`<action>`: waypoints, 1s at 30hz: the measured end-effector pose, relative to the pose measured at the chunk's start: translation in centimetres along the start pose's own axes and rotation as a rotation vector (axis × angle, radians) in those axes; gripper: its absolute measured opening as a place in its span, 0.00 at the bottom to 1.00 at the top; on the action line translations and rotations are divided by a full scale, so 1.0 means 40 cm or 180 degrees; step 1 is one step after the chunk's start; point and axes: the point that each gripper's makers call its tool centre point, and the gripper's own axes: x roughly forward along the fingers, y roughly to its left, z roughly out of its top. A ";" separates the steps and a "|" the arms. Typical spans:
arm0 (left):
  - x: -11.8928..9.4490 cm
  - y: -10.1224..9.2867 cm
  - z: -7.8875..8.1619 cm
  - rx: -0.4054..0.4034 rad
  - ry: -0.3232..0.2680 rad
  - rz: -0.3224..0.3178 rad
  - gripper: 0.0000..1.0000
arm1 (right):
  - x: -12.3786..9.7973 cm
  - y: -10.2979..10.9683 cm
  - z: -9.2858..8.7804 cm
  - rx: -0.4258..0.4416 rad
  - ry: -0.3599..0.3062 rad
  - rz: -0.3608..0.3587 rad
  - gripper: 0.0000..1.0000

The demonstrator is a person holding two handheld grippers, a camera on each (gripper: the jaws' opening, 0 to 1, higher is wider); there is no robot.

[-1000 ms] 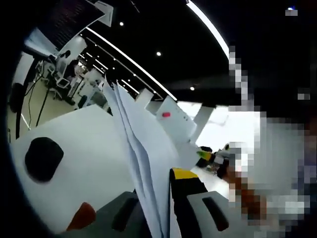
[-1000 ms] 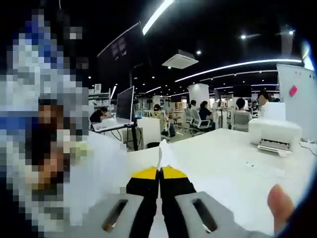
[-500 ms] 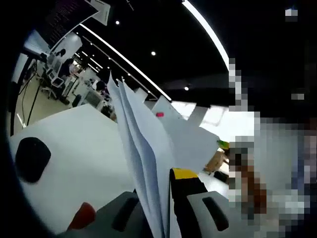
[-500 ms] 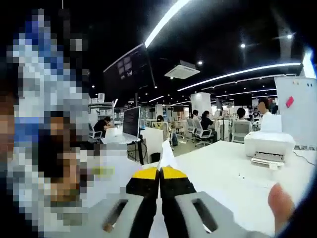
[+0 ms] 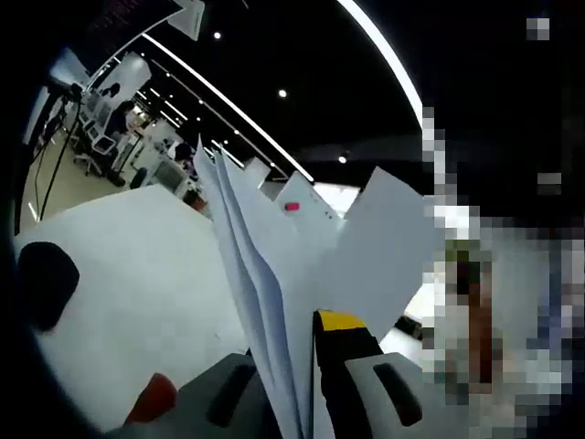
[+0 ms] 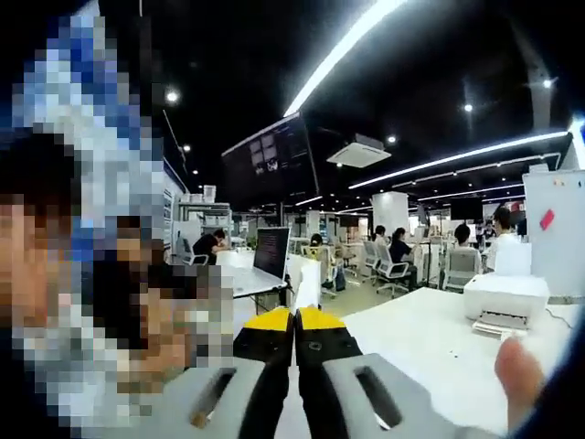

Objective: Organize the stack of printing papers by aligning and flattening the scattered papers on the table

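Left claw (image 5: 306, 384) is clamped on the papers (image 5: 265, 274): the sheets stand edge-on between its jaws and fan upward and away from it, with one sheet splayed off to the right of the bundle. Right claw (image 6: 294, 343) has its yellow-tipped jaws pressed together on a thin white paper edge (image 6: 307, 285) that rises just ahead of the tips; we take this for the same stack, though we can't confirm it from this view. So the task's thing is up in the air between both claws, held upright, not lying on the surface (image 5: 119, 265).

Beyond the left claw the white surface spreads out below and to the left, with a dark rounded object (image 5: 44, 279) well off to the left of the sheets. Beyond the right claw, the surface runs to a white printer (image 6: 505, 302) far right; a fingertip (image 6: 517, 370) shows low right beside that claw.

We judge the step as mid-alignment: stack lifted on edge, sheets not yet flush. Next move likely calls for bringing the lower edge down to tap on the surface, keeping both grips firm so the splayed sheet settles in, then laying flat
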 end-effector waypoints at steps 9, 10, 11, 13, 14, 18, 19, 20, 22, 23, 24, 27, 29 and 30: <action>0.003 0.043 -0.018 -0.0139 0.0025 0.0068 0.06 | -0.061 0.127 0.064 0.0313 -0.0090 0.0458 0.00; 0.005 0.046 -0.021 -0.0161 0.0027 0.0076 0.06 | -0.066 0.143 0.073 0.0372 -0.0119 0.0543 0.00; 0.008 0.048 -0.024 -0.0168 0.0037 0.0081 0.06 | -0.072 0.149 0.080 0.0427 -0.0133 0.0564 0.00; 0.013 0.052 -0.029 -0.0176 0.0056 0.0092 0.06 | -0.083 0.144 0.102 0.0448 -0.0169 0.0605 0.00; 0.017 0.052 -0.033 -0.0192 0.0067 0.0090 0.06 | -0.084 0.142 0.105 0.0494 -0.0180 0.0612 0.00; 0.034 0.052 -0.035 -0.0275 0.0073 0.0045 0.06 | -0.069 0.130 0.086 0.0611 -0.0165 0.0604 0.00; 0.037 0.050 -0.035 -0.0306 0.0072 0.0027 0.06 | -0.065 0.125 0.073 0.0655 -0.0106 0.0609 0.00; 0.046 0.045 -0.038 -0.0339 0.0071 -0.0001 0.06 | -0.052 0.107 0.052 0.0759 -0.0080 0.0593 0.00; 0.061 0.038 -0.039 -0.0399 0.0080 -0.0062 0.06 | -0.023 0.069 -0.004 0.0944 0.0055 0.0528 0.00; 0.064 0.036 -0.039 -0.0417 0.0080 -0.0083 0.06 | -0.009 0.050 -0.029 0.1031 0.0082 0.0495 0.00; 0.069 0.031 -0.042 -0.0441 0.0084 -0.0113 0.06 | 0.004 0.032 -0.057 0.1112 0.0142 0.0482 0.00; 0.081 0.014 -0.048 -0.0570 0.0070 -0.0214 0.06 | 0.039 -0.028 -0.123 0.1241 0.0232 0.0337 0.00; 0.086 0.016 -0.050 -0.0605 0.0073 -0.0240 0.06 | 0.061 -0.065 -0.163 0.1335 0.0270 0.0288 0.00; 0.088 0.016 -0.051 -0.0627 0.0071 -0.0253 0.06 | 0.071 -0.085 -0.180 0.1391 0.0289 0.0251 0.00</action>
